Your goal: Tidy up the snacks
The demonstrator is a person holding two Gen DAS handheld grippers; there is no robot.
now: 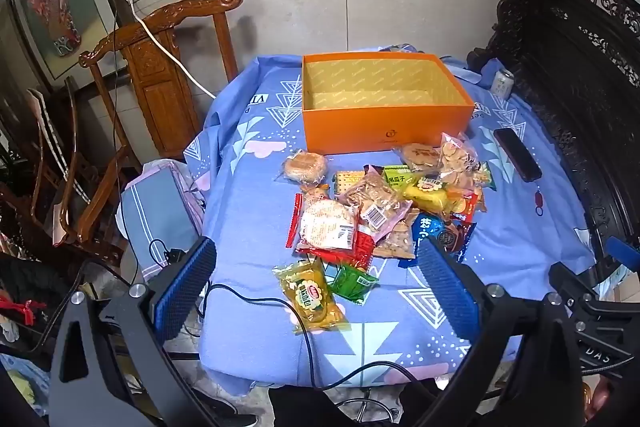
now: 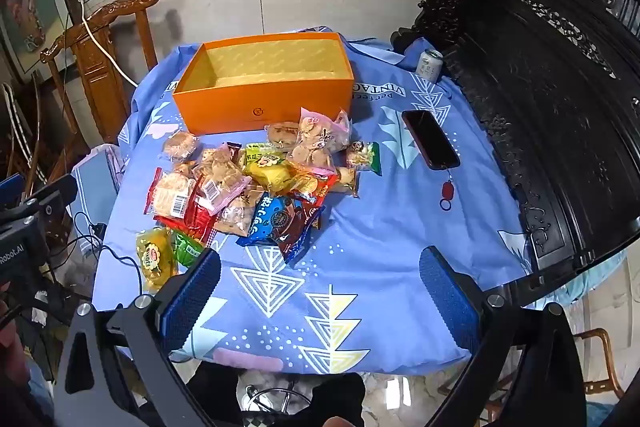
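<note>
An open orange box [image 1: 384, 131] [image 2: 264, 107] stands empty at the back of the table on a blue patterned cloth [image 1: 256, 227] [image 2: 380, 227]. A heap of wrapped snacks [image 1: 384, 203] [image 2: 256, 179] lies in front of it. A yellow packet [image 1: 310, 297] [image 2: 154, 259] and a green packet [image 1: 352, 283] [image 2: 186, 249] lie apart at the near left. My left gripper [image 1: 320, 287] is open and empty above the near edge, the yellow packet between its fingers. My right gripper [image 2: 320, 291] is open and empty over bare cloth, right of the heap.
A black phone [image 1: 516, 153] [image 2: 430, 139] with a red charm lies right of the heap. A drink can [image 1: 502, 83] [image 2: 430, 63] stands at the back right. A carved dark bench [image 2: 540, 87] borders the right, a wooden chair [image 1: 160, 67] the left. A black cable [image 1: 280, 307] crosses the near edge.
</note>
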